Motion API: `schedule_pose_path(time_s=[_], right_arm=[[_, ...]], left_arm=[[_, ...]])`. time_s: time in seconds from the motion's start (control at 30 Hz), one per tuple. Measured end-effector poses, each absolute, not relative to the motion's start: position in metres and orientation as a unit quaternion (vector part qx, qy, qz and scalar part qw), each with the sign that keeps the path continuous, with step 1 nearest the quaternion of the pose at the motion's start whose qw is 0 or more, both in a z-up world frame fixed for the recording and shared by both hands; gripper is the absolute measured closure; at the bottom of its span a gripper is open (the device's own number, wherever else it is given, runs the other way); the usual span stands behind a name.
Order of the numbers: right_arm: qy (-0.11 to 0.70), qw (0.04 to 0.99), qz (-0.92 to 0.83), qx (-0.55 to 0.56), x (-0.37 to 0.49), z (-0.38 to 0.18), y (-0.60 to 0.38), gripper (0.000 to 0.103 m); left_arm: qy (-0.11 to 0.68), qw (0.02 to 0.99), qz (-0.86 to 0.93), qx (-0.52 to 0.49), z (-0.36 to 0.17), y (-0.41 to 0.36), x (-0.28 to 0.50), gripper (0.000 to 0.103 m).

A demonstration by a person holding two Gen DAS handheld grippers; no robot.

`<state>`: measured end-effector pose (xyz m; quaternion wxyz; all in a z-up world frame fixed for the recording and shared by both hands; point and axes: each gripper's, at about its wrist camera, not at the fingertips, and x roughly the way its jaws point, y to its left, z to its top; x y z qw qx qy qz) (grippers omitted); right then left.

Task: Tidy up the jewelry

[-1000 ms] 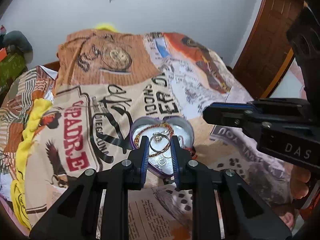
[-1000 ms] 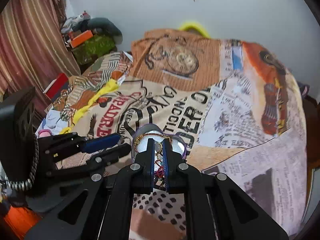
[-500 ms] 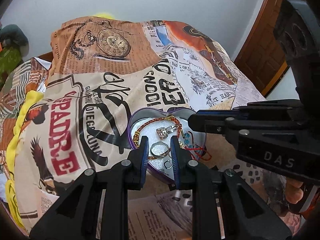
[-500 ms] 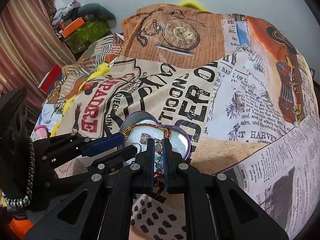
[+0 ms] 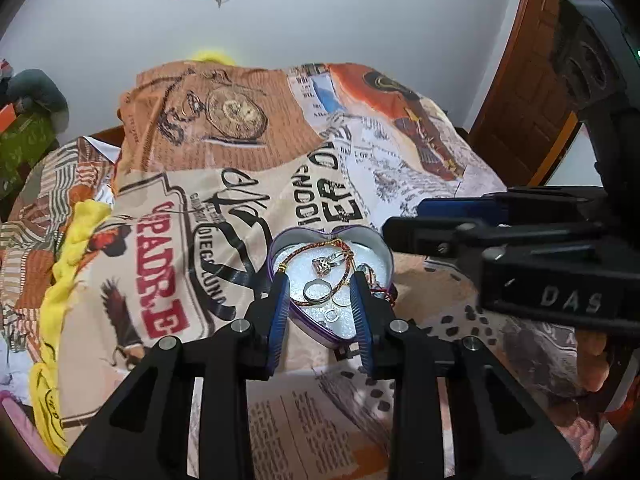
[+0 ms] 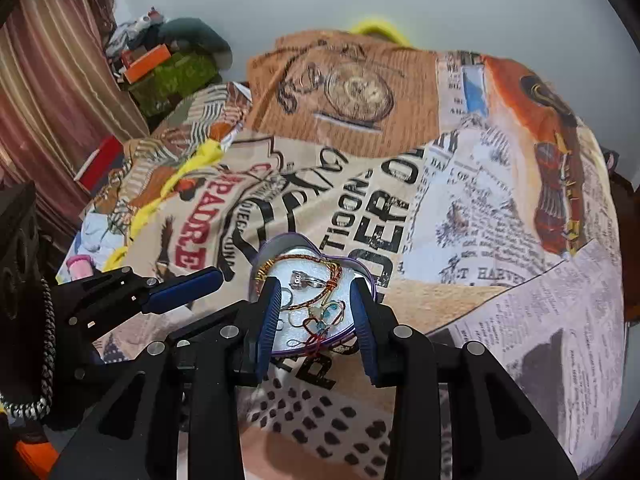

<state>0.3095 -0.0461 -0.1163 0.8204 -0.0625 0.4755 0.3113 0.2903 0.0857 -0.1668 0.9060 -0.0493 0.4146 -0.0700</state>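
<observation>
Reading "DAS" on right gripper (image 5: pixel 400 224), bedspread (image 5: pixel 168 300) lettering "PADRE"

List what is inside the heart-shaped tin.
The heart-shaped tin holds a braided red-gold bracelet, a silver ring, a stone-set ring, small loops and a red thread with blue beads. The gripper fingers cover its side edges.
</observation>
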Motion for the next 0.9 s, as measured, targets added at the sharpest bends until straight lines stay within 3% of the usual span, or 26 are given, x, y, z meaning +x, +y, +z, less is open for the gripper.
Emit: schedule_pose_path(time_s=[0.23, 0.5, 0.8, 0.9], right_arm=[[0.43, 0.848, 0.305, -0.053, 0.285, -0.075, -0.064, 0.071], [0.326, 0.898, 0.293, -0.047, 0.222, -0.003, -0.096, 0.071], [0.169, 0.947, 0.27, -0.039, 0.126, 0.061, -0.129, 0.071], [0.133, 0.955, 0.265, -0.024, 0.098, 0.071, -0.138, 0.064]], left_arm=[[0.372, 0.925, -0.052, -0.051, -0.121, 0.092, 0.258, 0.073], [0.282, 0.958, -0.034, -0.041, -0.044, 0.083, 0.196, 0.073], [0.13, 0.991, -0.027, -0.033, 0.034, 0.055, 0.09, 0.055], [0.098, 0.994, -0.027, -0.04, 0.045, 0.049, 0.062, 0.048]])
